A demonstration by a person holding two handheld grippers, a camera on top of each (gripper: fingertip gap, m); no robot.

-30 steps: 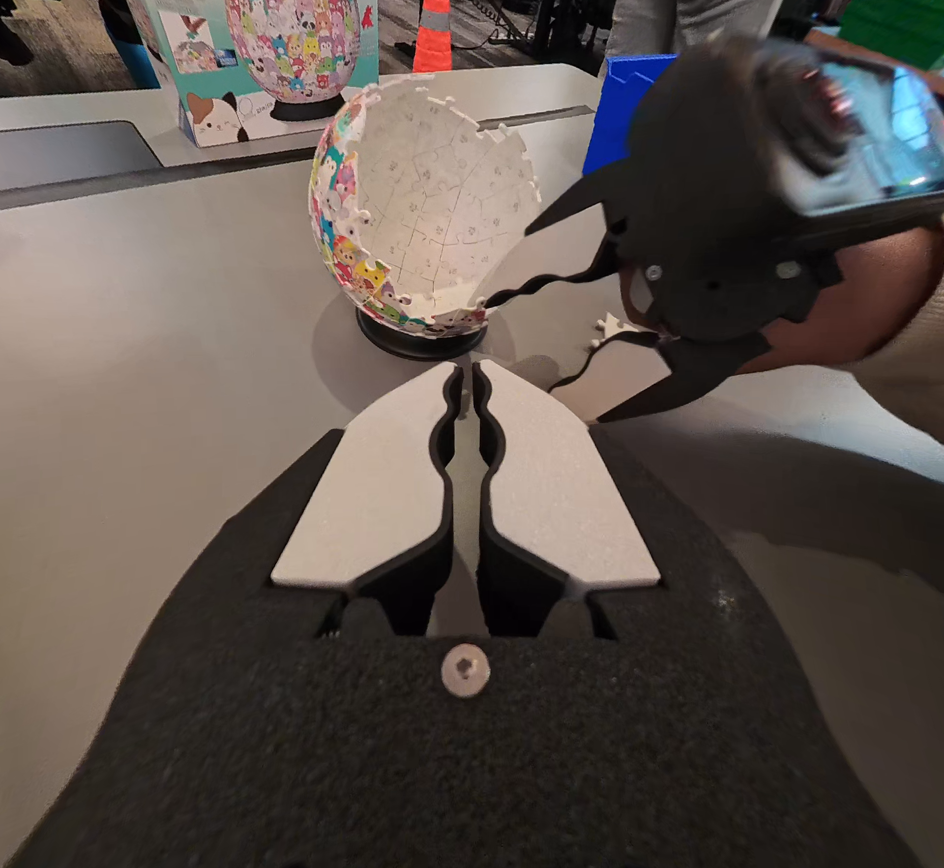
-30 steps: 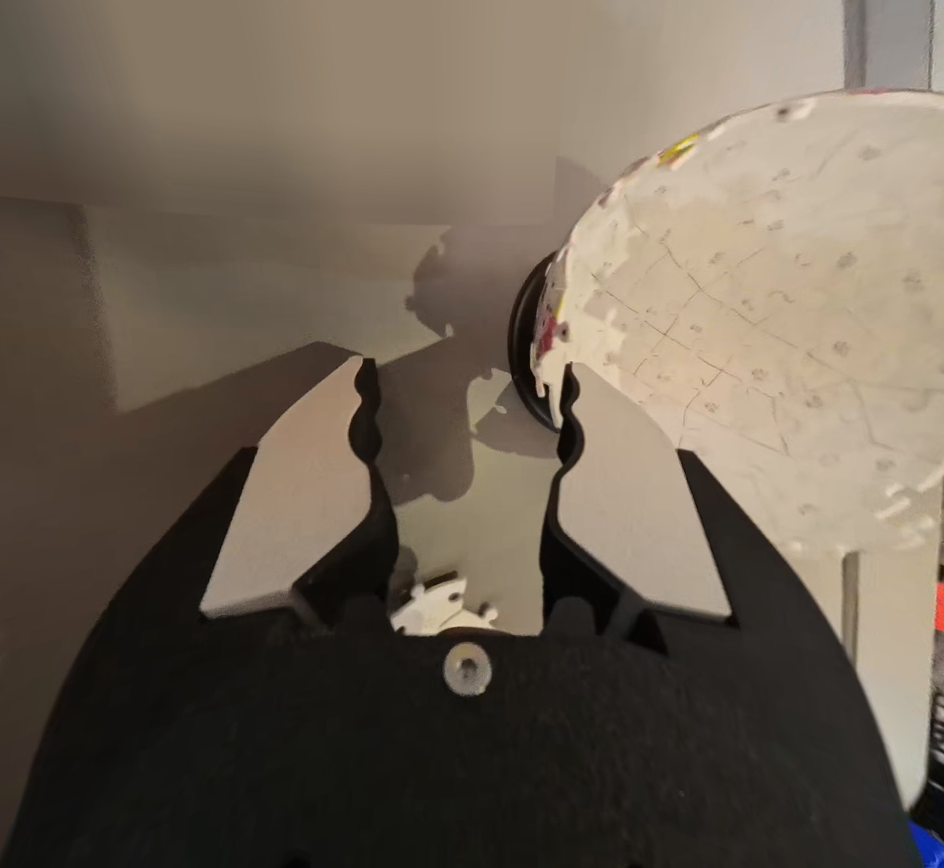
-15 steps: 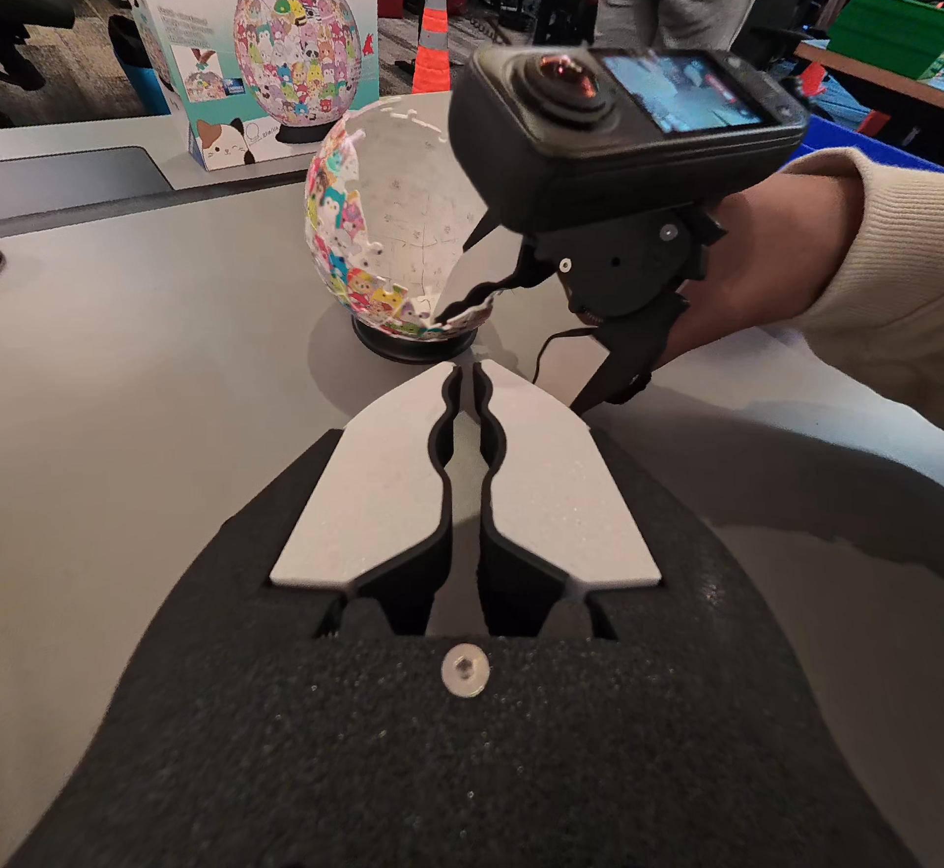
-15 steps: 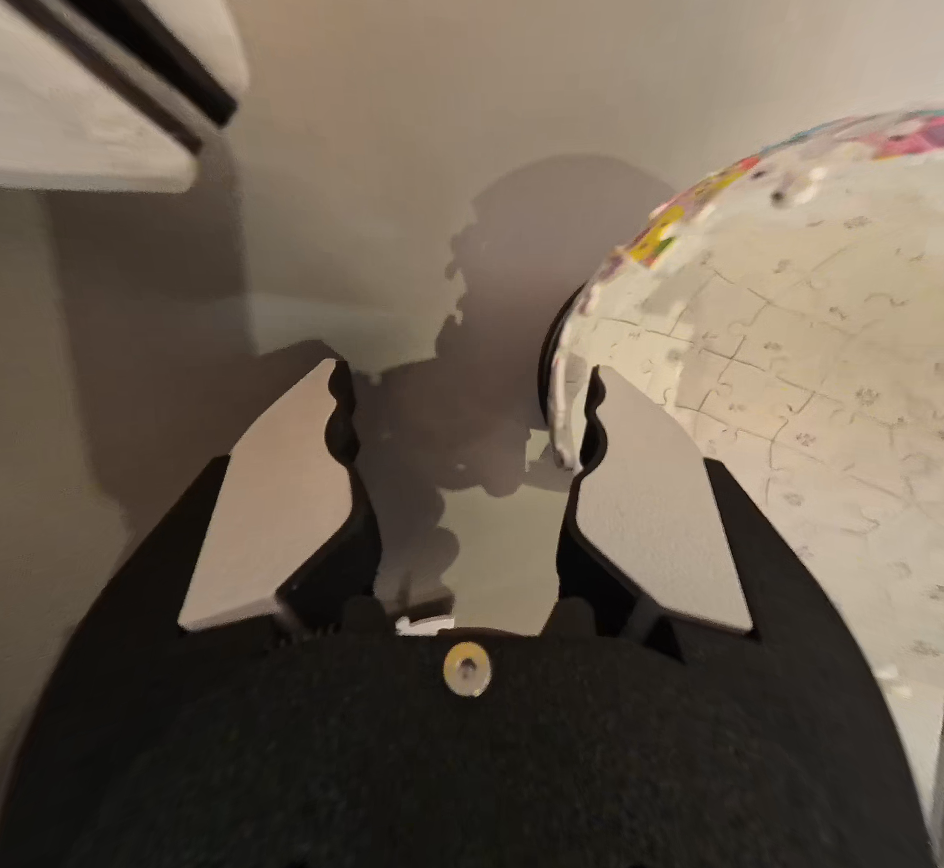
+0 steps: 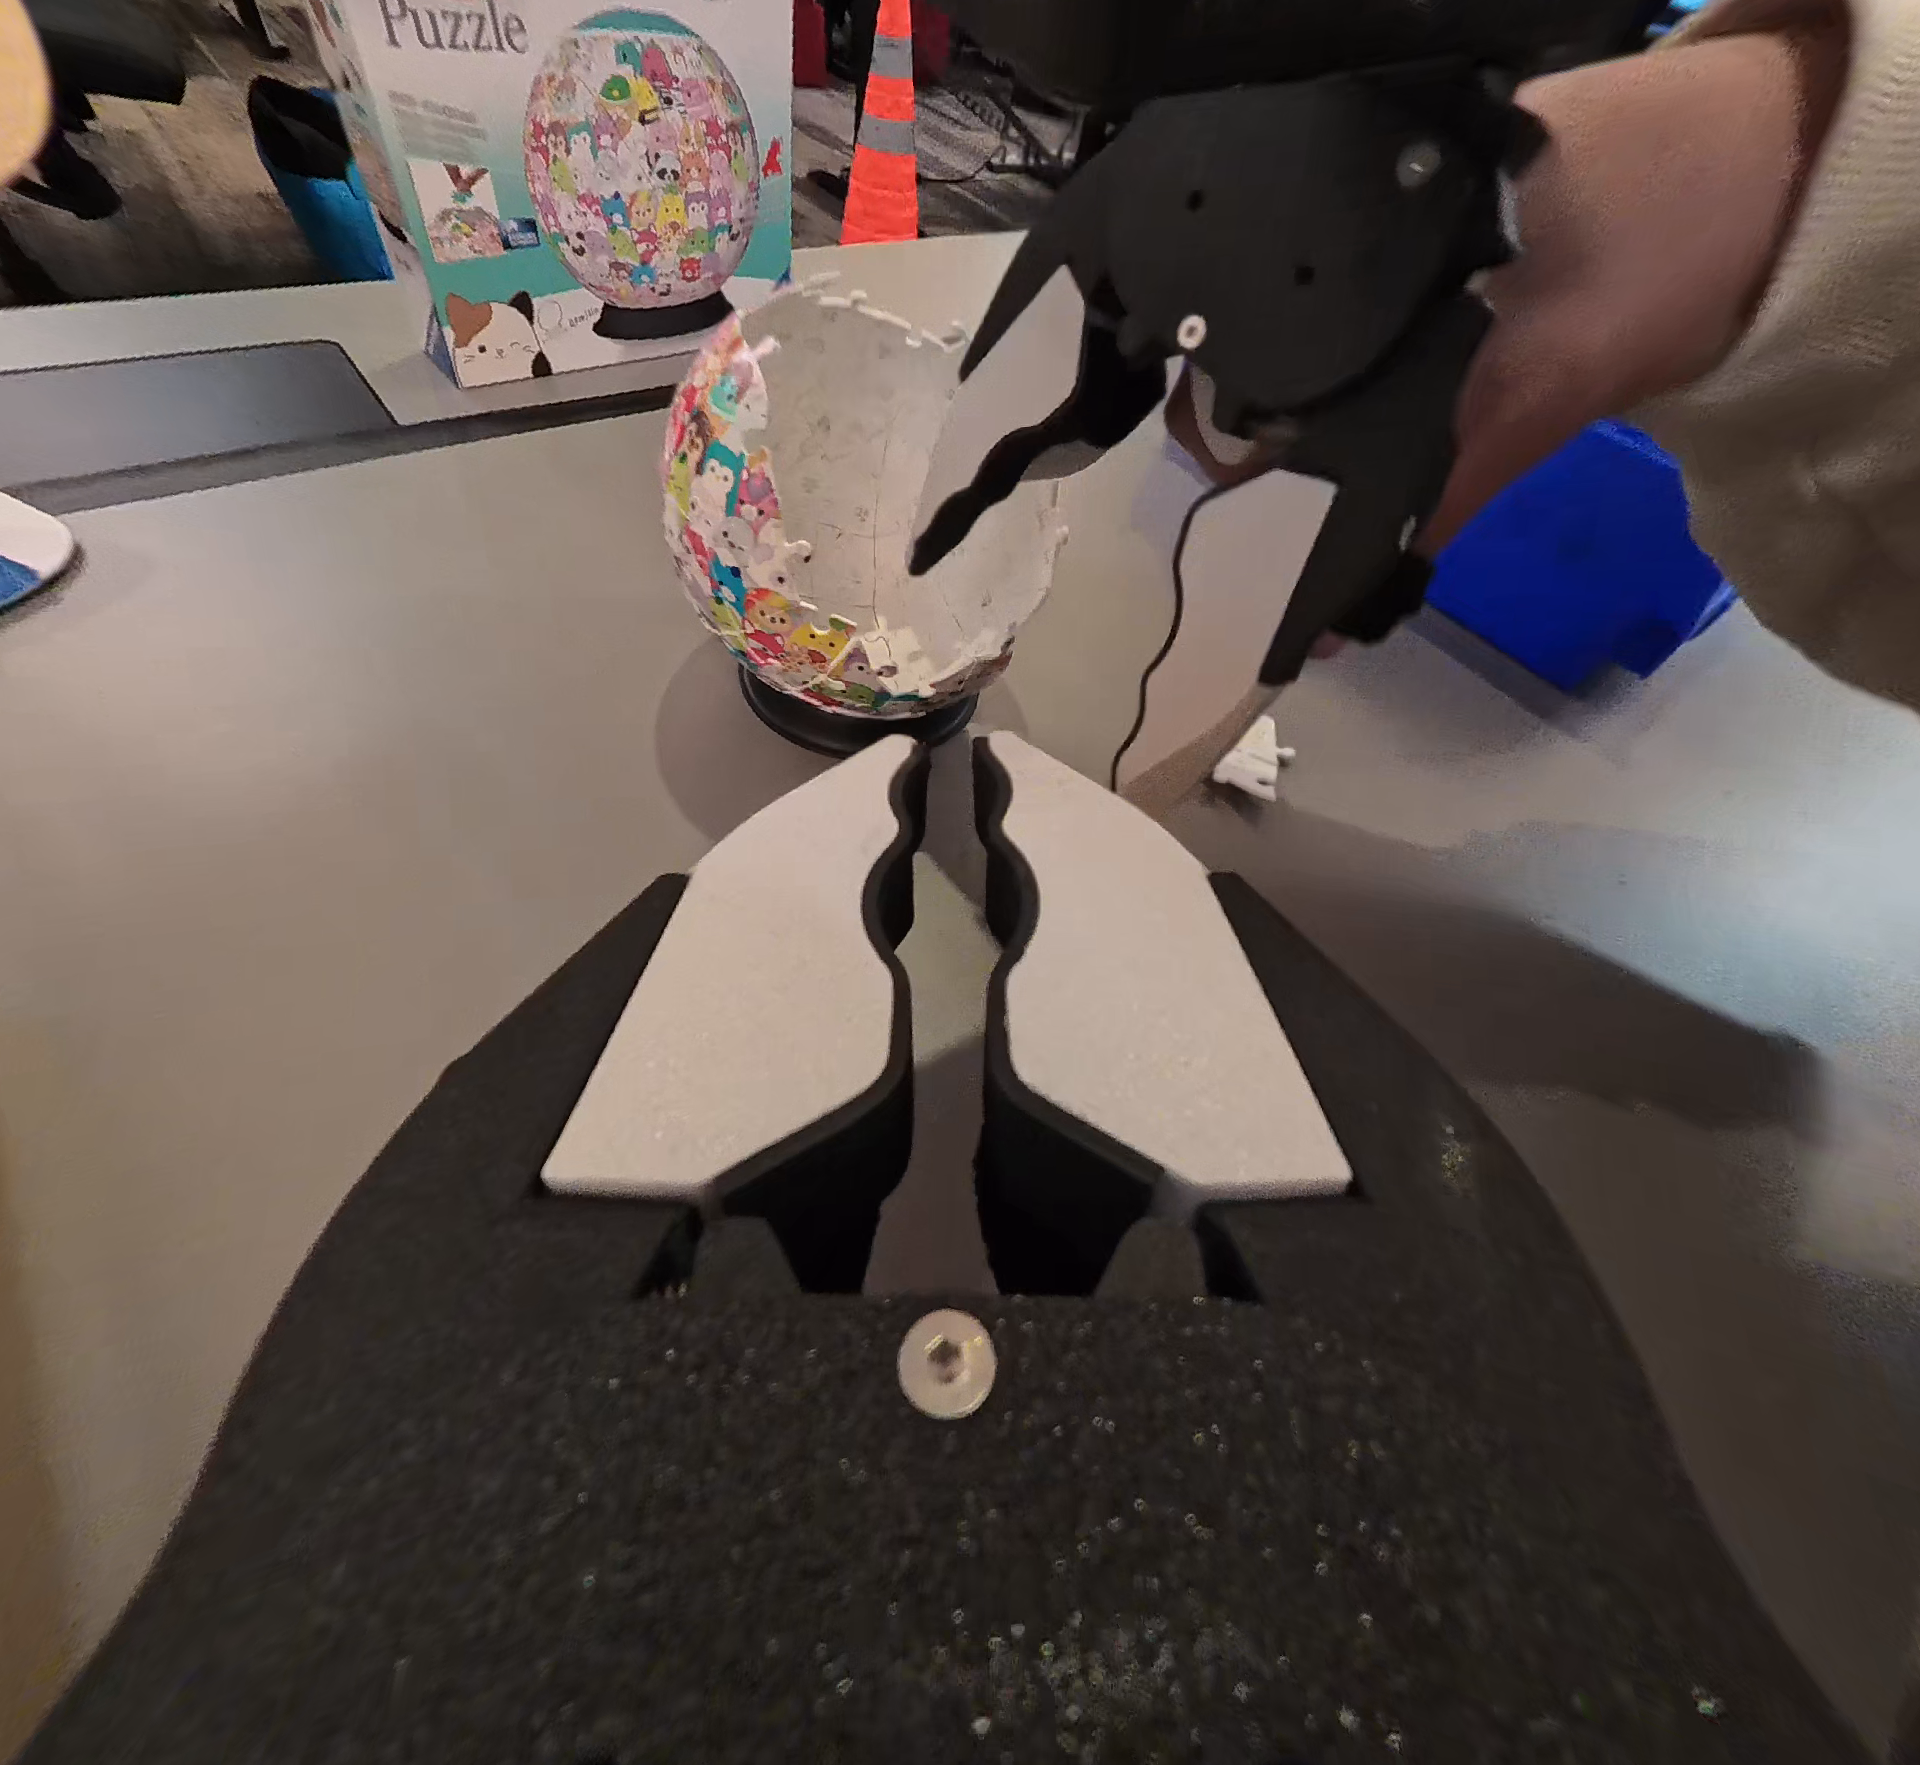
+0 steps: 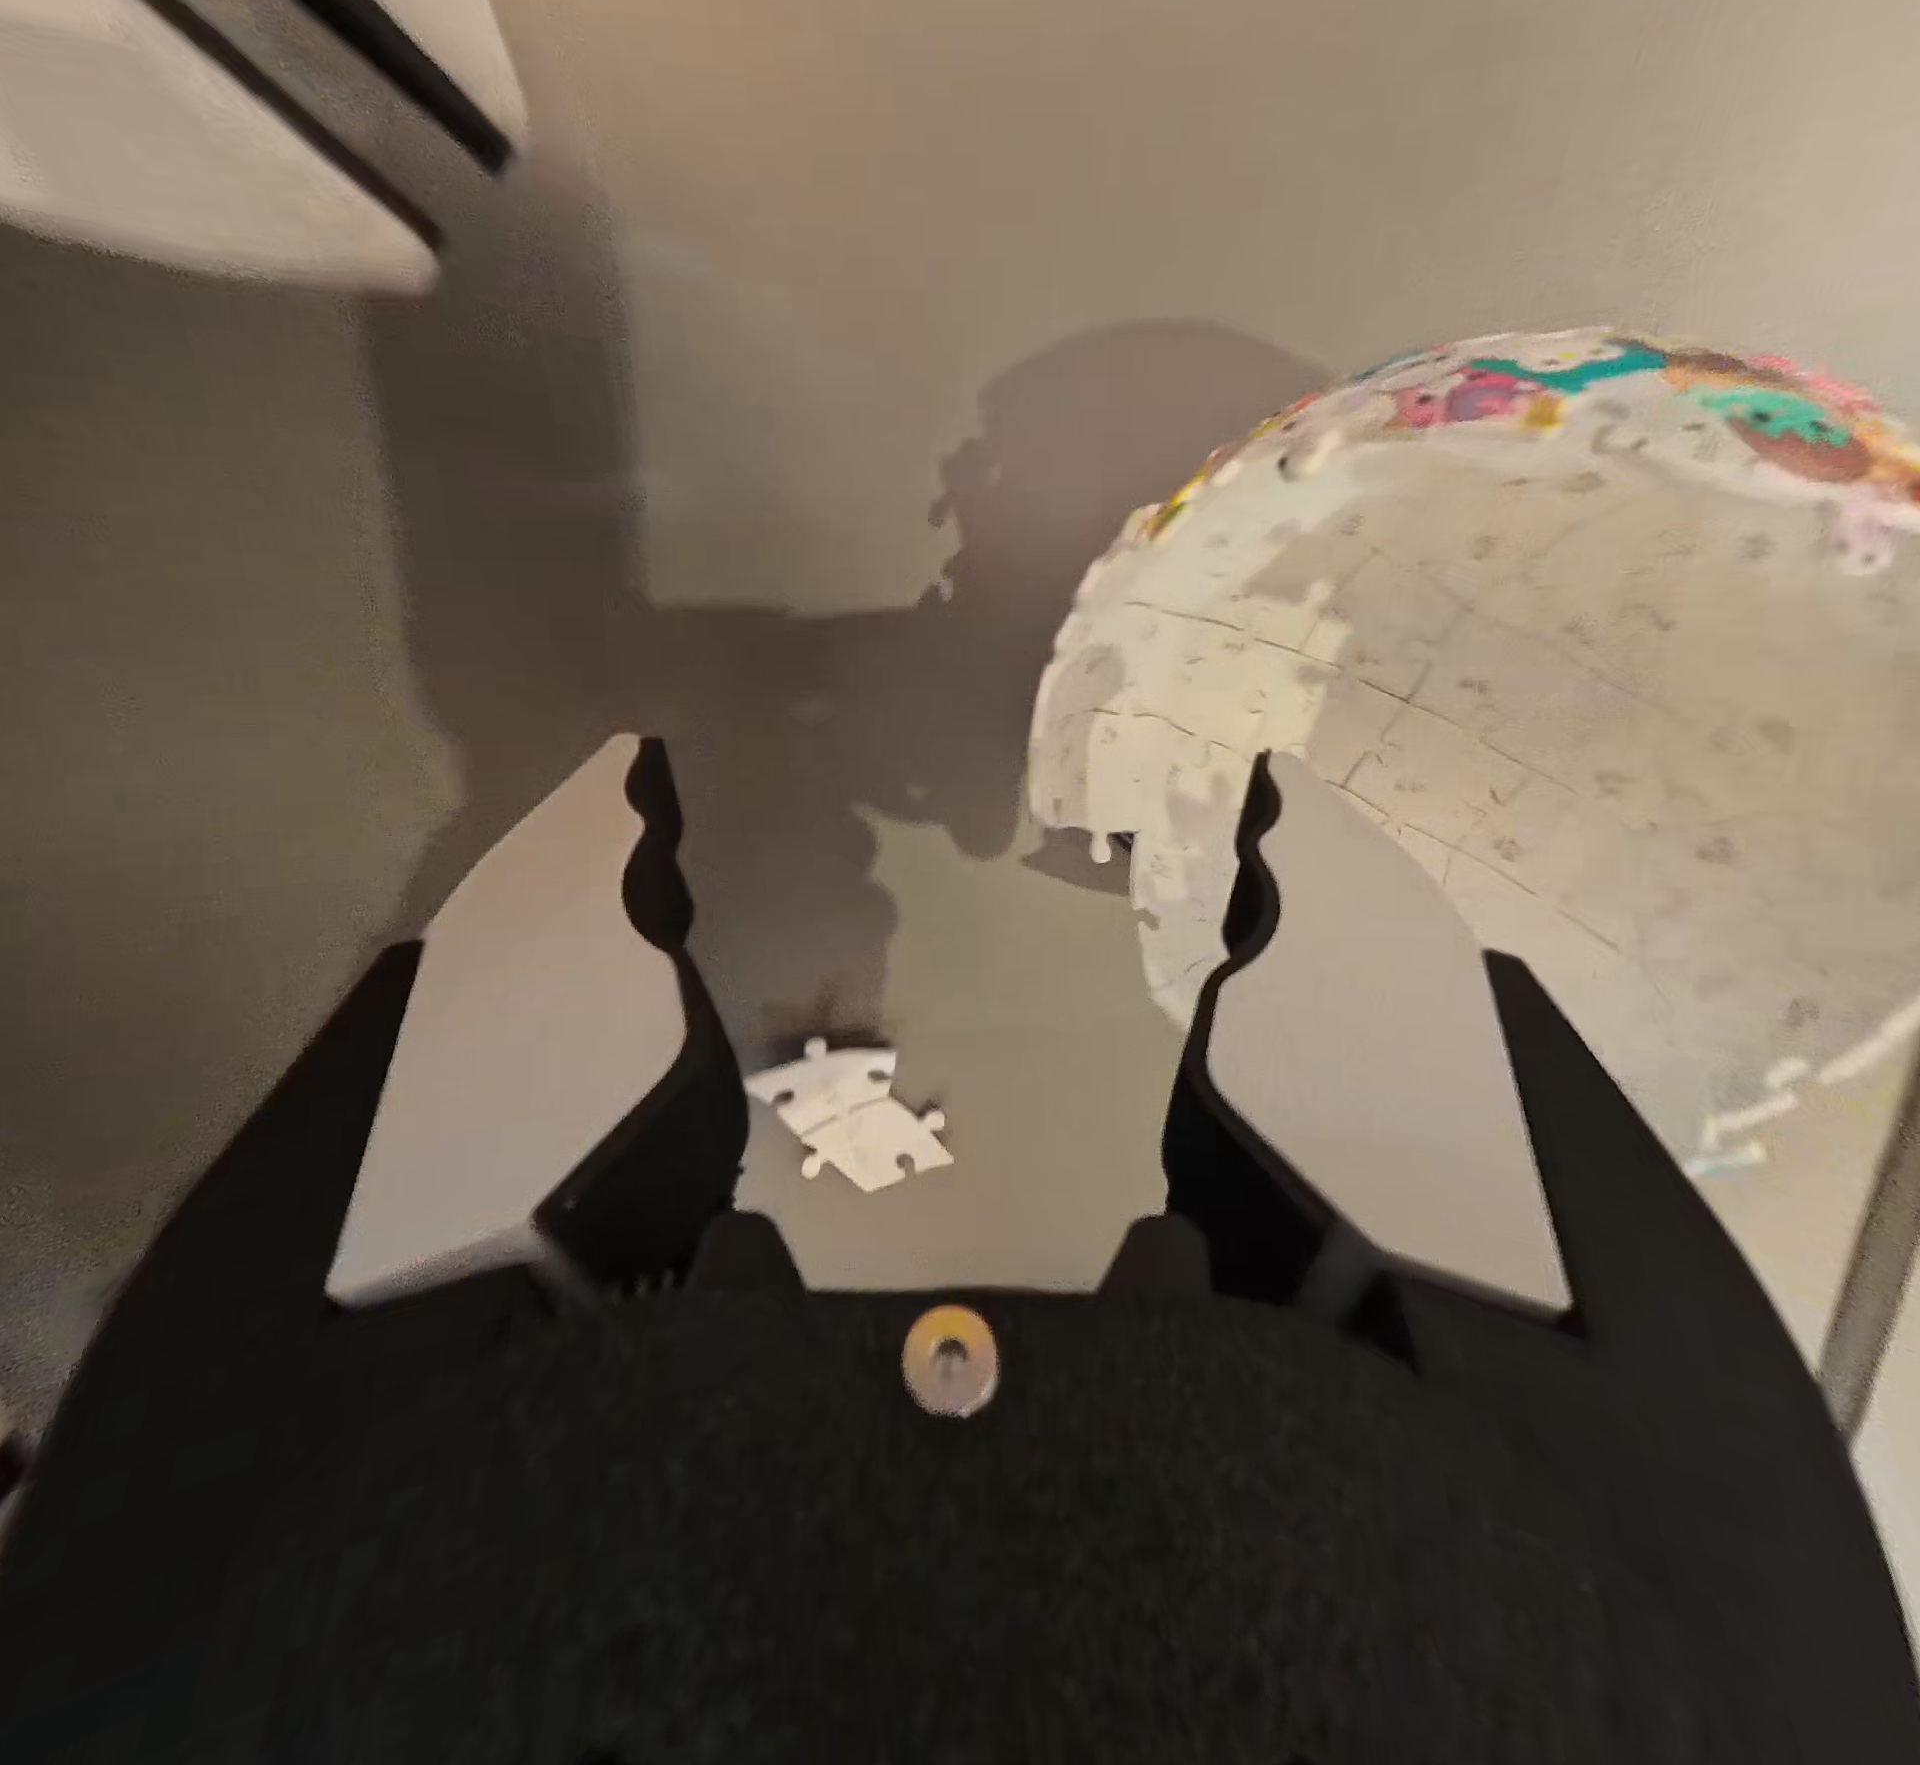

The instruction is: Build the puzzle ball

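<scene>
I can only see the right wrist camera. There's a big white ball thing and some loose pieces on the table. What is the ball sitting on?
Observer: The puzzle ball sits on a round black stand.
Operator: Where's my other gripper?
Observer: The left gripper points at the stand from the near side, nearly shut and holding nothing.
Operator: Is there a picture I can copy?
Observer: Yes, the puzzle box stands on the table behind the ball and shows a finished ball.
</scene>
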